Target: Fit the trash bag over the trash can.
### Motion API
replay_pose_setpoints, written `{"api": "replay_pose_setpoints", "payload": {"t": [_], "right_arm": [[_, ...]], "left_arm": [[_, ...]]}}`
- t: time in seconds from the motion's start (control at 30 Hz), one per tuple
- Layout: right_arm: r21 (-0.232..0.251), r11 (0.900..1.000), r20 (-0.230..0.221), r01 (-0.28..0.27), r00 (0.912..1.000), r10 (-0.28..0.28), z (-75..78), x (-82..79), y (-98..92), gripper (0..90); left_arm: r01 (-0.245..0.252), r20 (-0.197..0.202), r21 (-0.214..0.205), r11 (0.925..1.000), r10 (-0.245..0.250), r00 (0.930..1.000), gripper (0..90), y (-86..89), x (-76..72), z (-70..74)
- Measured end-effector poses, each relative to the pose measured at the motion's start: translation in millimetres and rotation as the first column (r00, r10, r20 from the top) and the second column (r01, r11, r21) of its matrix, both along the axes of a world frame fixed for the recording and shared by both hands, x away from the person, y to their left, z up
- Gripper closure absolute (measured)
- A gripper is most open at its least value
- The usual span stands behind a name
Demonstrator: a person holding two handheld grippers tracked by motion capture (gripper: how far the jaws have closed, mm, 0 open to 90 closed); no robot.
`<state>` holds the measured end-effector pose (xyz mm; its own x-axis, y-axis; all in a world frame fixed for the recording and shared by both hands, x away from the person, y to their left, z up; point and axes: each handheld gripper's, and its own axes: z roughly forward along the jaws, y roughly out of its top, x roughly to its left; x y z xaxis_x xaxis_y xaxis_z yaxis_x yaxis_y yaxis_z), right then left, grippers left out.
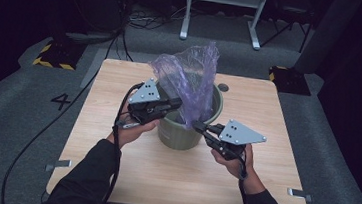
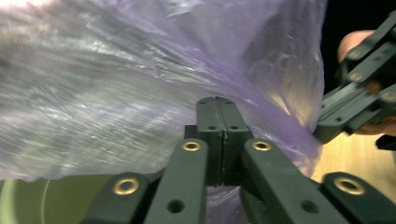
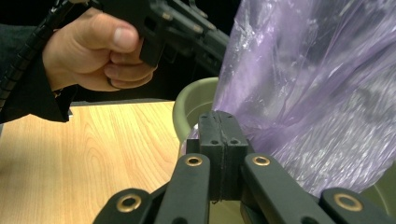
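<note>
High view: a green bin [image 1: 186, 132] is seen standing on the wooden worktop [image 1: 112, 170], with a purple plastic bag [image 1: 191, 78] rising out of it and above its rim. The left hand-held gripper [image 1: 176, 103] is held at the bin's left rim against the bag, and the right hand-held gripper [image 1: 197, 126] is held at the near right of the rim, at the bag's lower edge.

Left gripper view: the jaws of the left hand-held gripper [image 2: 217, 100] are pressed together, and purple film [image 2: 140, 84] is bunched right at their tips; a pinch on it is suggested. The other gripper [image 2: 327, 133] is seen at the right edge.

Right gripper view: the right hand-held gripper [image 3: 219, 114] is shown with jaws pressed together beside the bin rim [image 3: 191, 100], the bag [image 3: 317, 93] lying against their right side. Whether film is caught between them cannot be told.
</note>
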<state>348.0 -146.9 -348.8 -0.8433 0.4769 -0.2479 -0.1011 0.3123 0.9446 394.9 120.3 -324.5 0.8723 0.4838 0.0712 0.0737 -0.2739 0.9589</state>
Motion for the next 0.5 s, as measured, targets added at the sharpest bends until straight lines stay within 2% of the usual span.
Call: {"api": "replay_pose_setpoints", "payload": {"t": [0.1,0.17,0.27,0.3,0.33,0.43,0.5], "right_arm": [[0.007,1.0,-0.003,-0.003,1.0,0.003,-4.4,-1.7,-1.8,90.0],[0.01,1.0,-0.008,-0.001,1.0,0.001,-6.8,-3.0,-3.2,90.0],[0.016,0.9999,-0.017,-0.003,0.9999,0.003,-10.3,-4.6,-5.7,90.0],[0.017,0.9999,-0.017,-0.004,0.9999,0.004,-11.8,-4.9,-6.3,90.0],[0.017,0.9998,-0.019,-0.005,0.9998,0.005,-12.7,-5.1,-6.7,90.0],[0.008,0.9999,-0.02,-0.013,0.9997,0.013,-16.0,-5.8,-6.7,90.0],[0.005,0.9998,-0.021,-0.017,0.9996,0.017,-17.1,-5.5,-6.9,90.0]], "left_arm": [[0.011,0.014,0.014,0.9999,-0.011,0.9998,89.9,-1.1,-2.8,0.1],[0.003,0.009,0.0,1.0,-0.003,1.0,89.1,-1.1,-4.0,-0.2],[-0.016,-0.03,-0.047,0.9988,0.015,0.9994,49.8,-0.4,-4.0,0.9],[-0.035,-0.034,-0.051,0.9981,0.034,0.9989,34.3,-0.6,-4.1,1.2],[-0.056,-0.04,-0.059,0.9967,0.053,0.9978,26.9,-0.9,-4.6,1.6],[-0.044,-0.062,-0.091,0.9948,0.039,0.9973,15.7,-0.7,-4.2,2.9],[-0.04,-0.079,-0.088,0.9953,0.033,0.9963,15.5,-3.3,-3.3,3.6]]}}
